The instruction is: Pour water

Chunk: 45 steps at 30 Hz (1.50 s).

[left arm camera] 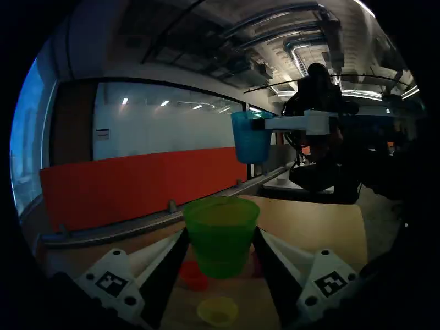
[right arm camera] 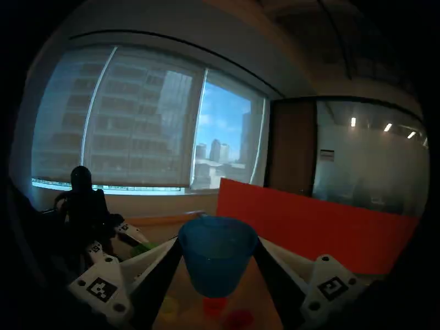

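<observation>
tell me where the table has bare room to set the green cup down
Bare wood lies on the table right of the green cup, out to its far edge. Crowded beneath it: a small red cup and a yellow cup.

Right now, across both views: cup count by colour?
green cup: 1
blue cup: 1
red cups: 2
yellow cup: 1
Total: 5
</observation>
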Tool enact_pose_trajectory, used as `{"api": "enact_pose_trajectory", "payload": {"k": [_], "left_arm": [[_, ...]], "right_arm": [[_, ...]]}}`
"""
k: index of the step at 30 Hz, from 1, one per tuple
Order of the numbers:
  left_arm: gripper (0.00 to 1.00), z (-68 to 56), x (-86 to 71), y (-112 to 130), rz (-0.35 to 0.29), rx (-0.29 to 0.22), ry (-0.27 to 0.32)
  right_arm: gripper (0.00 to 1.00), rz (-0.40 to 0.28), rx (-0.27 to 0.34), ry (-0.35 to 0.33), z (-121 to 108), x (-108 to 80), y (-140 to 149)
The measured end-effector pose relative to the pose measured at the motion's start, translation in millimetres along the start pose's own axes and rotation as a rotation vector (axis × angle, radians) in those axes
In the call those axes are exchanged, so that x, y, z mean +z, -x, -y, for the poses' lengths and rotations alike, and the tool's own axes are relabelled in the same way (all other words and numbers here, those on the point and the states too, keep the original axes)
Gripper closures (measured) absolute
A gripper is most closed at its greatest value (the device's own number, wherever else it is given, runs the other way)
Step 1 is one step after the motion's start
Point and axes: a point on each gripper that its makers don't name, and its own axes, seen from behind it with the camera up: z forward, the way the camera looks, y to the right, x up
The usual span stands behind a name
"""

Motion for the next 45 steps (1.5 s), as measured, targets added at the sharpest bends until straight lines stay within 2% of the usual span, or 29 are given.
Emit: {"api": "enact_pose_trajectory", "payload": {"k": [6,18,24,30,45], "left_arm": [[0.19,12.1,-11.6,2,0.012,0.011,-0.029],[0.19,23.2,-26.0,6,0.029,0.027,-0.068],[0.2,31.9,-36.2,16,0.048,0.02,-0.1],[0.19,35.7,-45.3,29,0.074,0.017,-0.119],[0.19,44.9,-63.3,76,0.18,0.02,-0.151]], "right_arm": [[0.1,-0.001,-0.006,0.022,-6,-11.1,7],[0.1,0.008,0.001,0.02,-4,-24.3,28],[0.1,0.029,-0.005,0.02,-2,-31.8,48],[0.1,0.05,-0.006,0.004,6,-36.0,66],[0.09,0.108,-0.009,-0.053,34,-36.3,111]]}}
